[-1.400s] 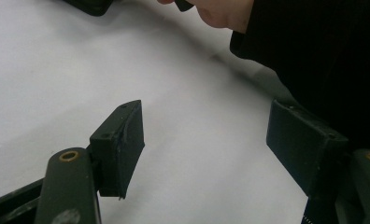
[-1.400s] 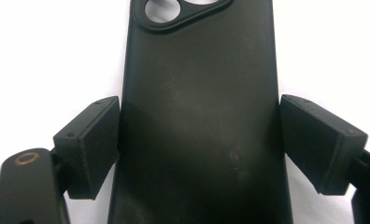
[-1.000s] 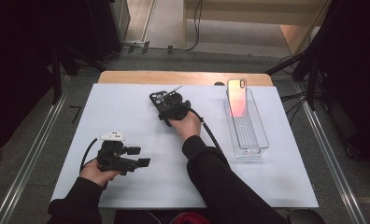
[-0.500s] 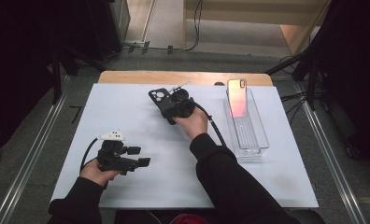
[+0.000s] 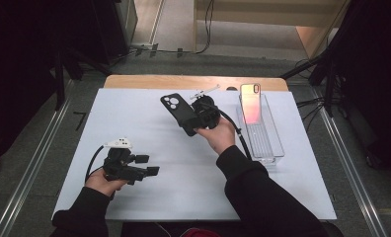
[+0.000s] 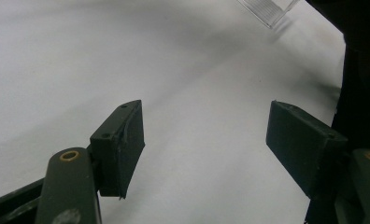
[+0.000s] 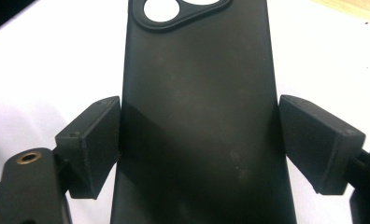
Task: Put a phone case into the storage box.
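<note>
Near the desk's (image 5: 292, 197) front edge, at abt 7 o'clock, the left claw (image 5: 153, 171) rests low in the person's left hand (image 5: 103, 181). Its jaws stand apart w/ nothing btwn them; the left gripper view shows bare white desk (image 6: 127, 56) in the gap. Prob parked here so it's out of the way but ready to help once the other hand brings something over.

Toward the middle, abt 12 o'clock from that hand, the right hand (image 5: 218, 134) holds the right claw (image 5: 188, 121) lifted off the desk. It grips a black phone case (image 5: 178, 113) across its width: in the right gripper view each pad meets a long edge of the case (image 7: 197, 116), camera cutout pointing away from the hand. Gripping the sides keeps the flat back and open face free, which looks sensible if the case is to go onto a phone.

Farther off, abt 2 o'clock, a clear tray (image 5: 272, 148) lies lengthwise near the desk's right side, w/ a pinkish phone (image 5: 250, 103) propped in its far end. The tray likely keeps the phone from sliding and angles it for an easy grab.
</note>
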